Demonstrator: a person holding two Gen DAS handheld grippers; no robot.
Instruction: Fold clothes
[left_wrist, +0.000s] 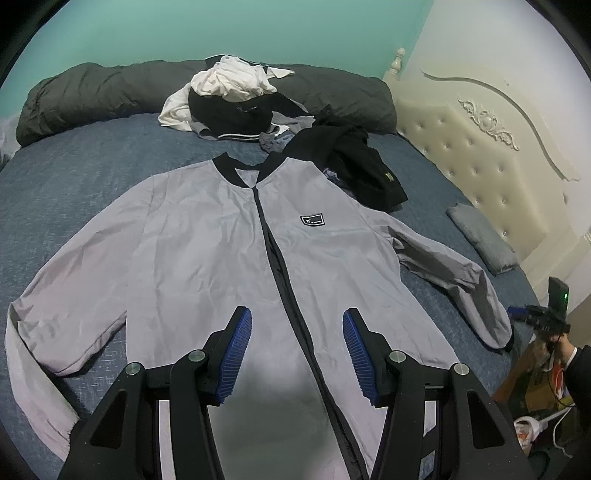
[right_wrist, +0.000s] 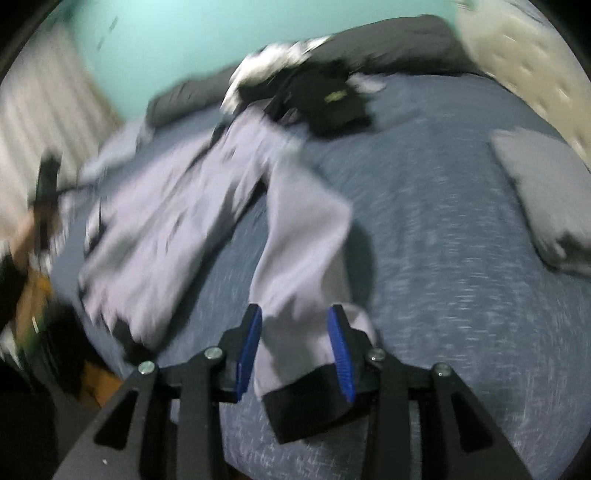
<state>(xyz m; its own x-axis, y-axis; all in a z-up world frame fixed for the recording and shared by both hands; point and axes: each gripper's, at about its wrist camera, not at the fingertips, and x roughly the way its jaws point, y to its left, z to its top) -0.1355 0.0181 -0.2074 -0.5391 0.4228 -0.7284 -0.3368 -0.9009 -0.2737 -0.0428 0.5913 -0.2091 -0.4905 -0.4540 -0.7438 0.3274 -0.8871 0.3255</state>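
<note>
Two risks stand out, I judge: the grey bomber jacket (left_wrist: 221, 236), spread zipped and face-up on the blue bedspread (left_wrist: 74, 177), could be dragged askew if its right sleeve (right_wrist: 306, 258) snags; that sleeve's black cuff (right_wrist: 306, 402) lies between the right gripper (right_wrist: 295, 347)'s parted jaws, pads apparently not pressing, so it may slip free; the left gripper (left_wrist: 297, 354) hovers wide and empty over the hem; behind, a clothes pile (left_wrist: 236, 103), rolled dark duvet (left_wrist: 92, 92), cream headboard (left_wrist: 480, 147) and teal wall (left_wrist: 221, 29).

Teal wall (left_wrist: 258, 29), cream tufted headboard (left_wrist: 480, 147)
</note>
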